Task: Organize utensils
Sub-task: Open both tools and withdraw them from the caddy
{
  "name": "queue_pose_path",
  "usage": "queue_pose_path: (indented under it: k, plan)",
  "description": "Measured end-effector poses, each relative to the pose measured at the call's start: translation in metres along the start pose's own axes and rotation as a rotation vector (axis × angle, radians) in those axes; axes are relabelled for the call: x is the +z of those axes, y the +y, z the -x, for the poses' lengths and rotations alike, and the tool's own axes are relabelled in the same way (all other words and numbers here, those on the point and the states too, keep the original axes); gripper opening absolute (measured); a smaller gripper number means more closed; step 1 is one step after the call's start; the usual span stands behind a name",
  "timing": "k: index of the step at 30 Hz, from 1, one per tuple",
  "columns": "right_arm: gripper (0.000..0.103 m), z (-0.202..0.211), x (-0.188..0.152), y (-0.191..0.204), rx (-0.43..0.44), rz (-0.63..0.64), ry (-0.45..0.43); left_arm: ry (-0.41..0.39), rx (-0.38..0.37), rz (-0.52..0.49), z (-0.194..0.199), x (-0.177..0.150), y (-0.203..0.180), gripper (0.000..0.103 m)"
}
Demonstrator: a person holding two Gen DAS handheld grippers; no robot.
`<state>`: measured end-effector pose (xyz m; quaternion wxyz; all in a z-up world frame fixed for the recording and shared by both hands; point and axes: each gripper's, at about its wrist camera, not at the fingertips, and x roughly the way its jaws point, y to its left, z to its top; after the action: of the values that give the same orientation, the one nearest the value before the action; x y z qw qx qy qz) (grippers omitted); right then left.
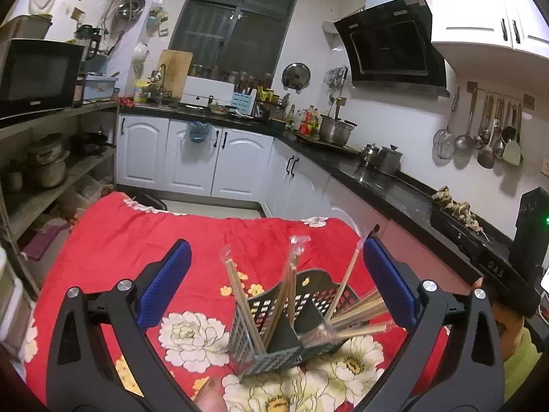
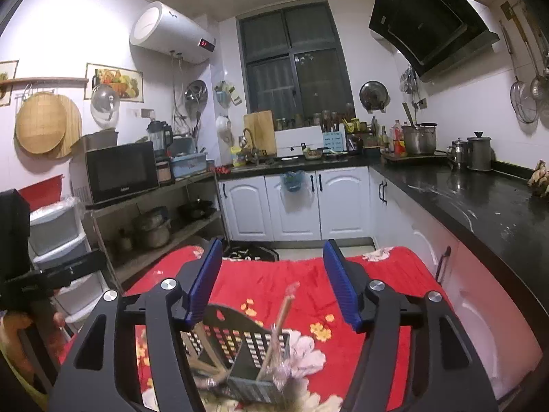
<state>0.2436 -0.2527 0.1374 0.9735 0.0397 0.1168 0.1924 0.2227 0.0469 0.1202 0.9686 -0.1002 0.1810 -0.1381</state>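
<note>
Scene: kitchen, small table w/ red floral cloth (image 1: 137,240) in front of white cabinets (image 1: 192,158) & black counter (image 1: 387,185).
Holder: dark perforated plastic caddy (image 1: 291,329), upright on the cloth, near the table's close edge; divider splits it into compartments.
Chopsticks: wooden pairs in clear sleeves (image 1: 291,274), standing in the caddy, tips up & fanned. In left view some lean left in the near-left compartment, a few stand near centre, a bunch lies low toward the right side.
L gripper (image 1: 278,295): jaws spread wide, blue pads on either side of the caddy, not pressing on it; nothing held. A fingertip shows at the frame's bottom edge.
R gripper (image 2: 274,285): jaws parted, roughly mid-wide, pads over the caddy's far rim, clear of it; nothing held. One sleeved pair pokes up between the pads w/o touching them.
R view of caddy: sits low betw. the gripper arms, bottom part blurred; can't tell which compartment each pair is in.
Person: yellow-green sleeve (image 1: 521,353) at far right of left view, holding the other gripper's black body.
Bkgd: microwave (image 1: 37,75) on shelf at left, range hood (image 1: 394,41) above the counter, ladles on wall rail (image 1: 487,134).
</note>
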Motion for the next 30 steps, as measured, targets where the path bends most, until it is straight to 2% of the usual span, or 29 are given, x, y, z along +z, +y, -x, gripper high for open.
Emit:
queue_pose_path:
  k: [2, 18, 23, 30]
  plan:
    - [0.069, 0.007, -0.006, 0.002, -0.016, 0.017, 0.000, 0.001, 0.005, 0.001, 0.006, -0.005, -0.001, 0.092]
    - [0.088, 0.052, -0.052, 0.015, -0.015, 0.079, 0.051, 0.036, 0.023, 0.008, 0.038, -0.053, -0.013, 0.093]
    - [0.093, 0.062, -0.074, 0.023, -0.015, 0.095, 0.090, 0.093, 0.052, 0.007, 0.039, -0.077, -0.013, 0.093]
    - [0.095, 0.065, -0.109, 0.031, -0.029, 0.120, 0.169, 0.160, 0.104, 0.005, 0.039, -0.110, -0.007, 0.093]
